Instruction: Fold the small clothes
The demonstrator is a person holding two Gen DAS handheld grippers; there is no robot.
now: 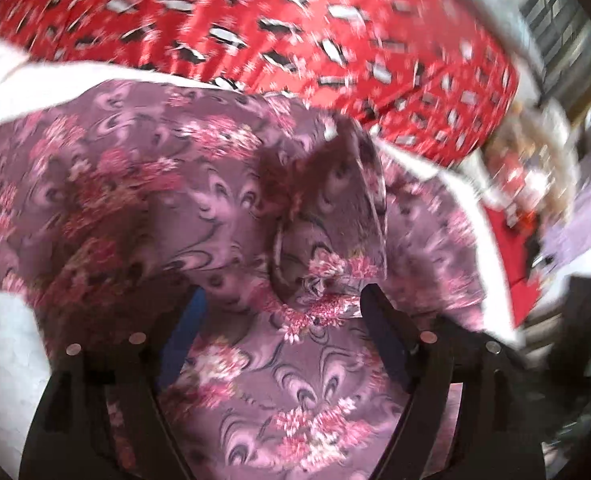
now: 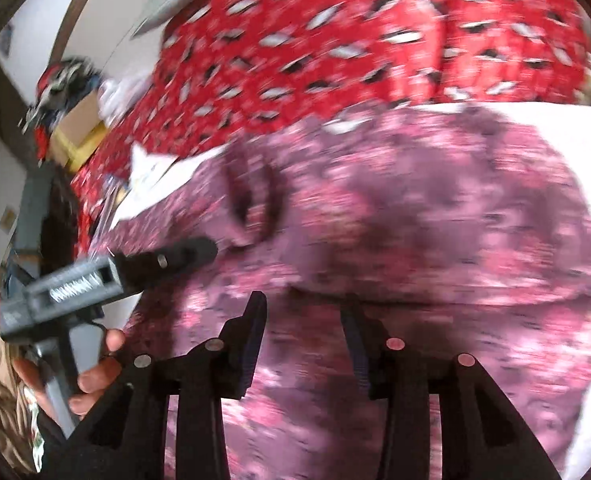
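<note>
Left wrist view: we see our left tool [image 1: 283, 300] with its two black fingers spread wide, hovering over the mauve floral garment [image 1: 143, 184]; nothing sits between the fingers except cloth lying below them.
Left tool state: wide open, holding nothing that we can make out.
Garment: a purple-pink floral piece, spread over a white sheet [image 1: 3, 360]; a bunched, raised fold [image 1: 335, 208] stands just ahead of the left tool's fingertips.
Red cloth: a red fabric with black-and-white marks [image 1: 295, 40] lies beyond the garment, touching or overlapping its far edge; we cannot tell which.
Right wrist view: our right tool [image 2: 303, 312] also hangs above the same garment [image 2: 435, 220], fingers apart with a clear gap, gripping nothing.
Right tool state: open, though less widely than the left.
Left tool seen from the right: the grey-and-black body of the left tool [image 2: 95, 280] comes in from the left edge, its black tip resting on or just over the garment near a dark fold [image 2: 255, 200].
Hand: the person's left hand [image 2: 87, 380] wraps the handle.
Blur: both views are smeared, so fine detail of the fabric edges is unclear.
Background: a cardboard box [image 2: 83, 124] sits at the far left, beside the red cloth [image 2: 355, 40].
</note>
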